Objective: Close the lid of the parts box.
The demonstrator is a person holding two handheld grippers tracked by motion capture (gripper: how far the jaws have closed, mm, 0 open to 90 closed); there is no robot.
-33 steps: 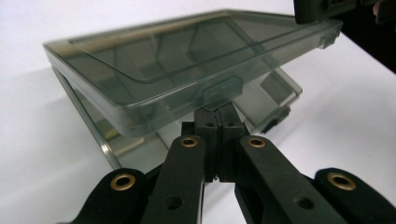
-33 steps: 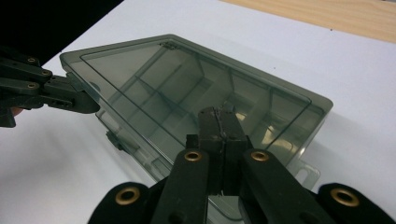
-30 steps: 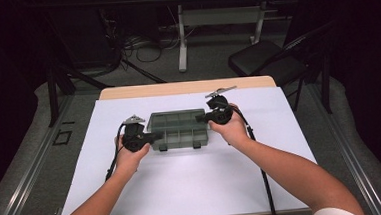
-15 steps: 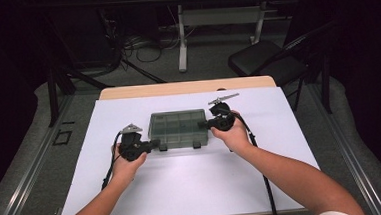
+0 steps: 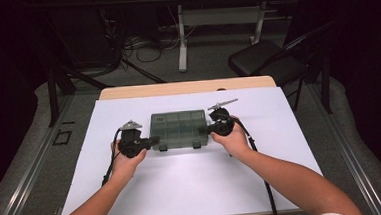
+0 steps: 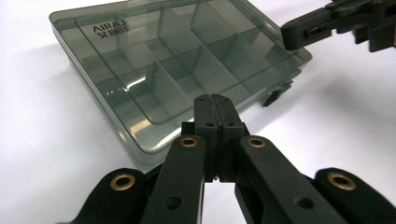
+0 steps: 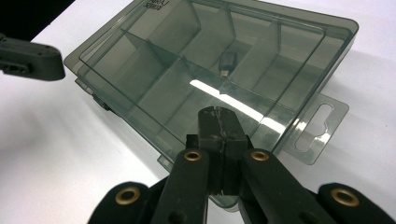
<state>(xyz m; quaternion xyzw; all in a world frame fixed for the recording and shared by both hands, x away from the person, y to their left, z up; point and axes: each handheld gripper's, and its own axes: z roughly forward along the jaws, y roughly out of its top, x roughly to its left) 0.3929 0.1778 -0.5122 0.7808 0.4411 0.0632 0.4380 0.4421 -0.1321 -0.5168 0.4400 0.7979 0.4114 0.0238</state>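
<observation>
Compartment box (image 5: 179, 129) of smoky clear plastic lies lid-closed at centre frame on the white table (image 5: 193, 182) — left gripper (image 5: 153, 139) at its left end, right gripper (image 5: 204, 130) at its right end, both with jaws pressed together, gripping nothing.

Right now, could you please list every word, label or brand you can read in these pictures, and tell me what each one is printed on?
"AIRAJ" is printed on the lid of the smoky translucent plastic compartment box, at one corner in the left gripper view.
Small characters sit right beside that brand; they are too blurred to read.
In the right gripper view, the same corner print is cut off by the frame edge and unreadable.
Nothing else carries readable text.
</observation>
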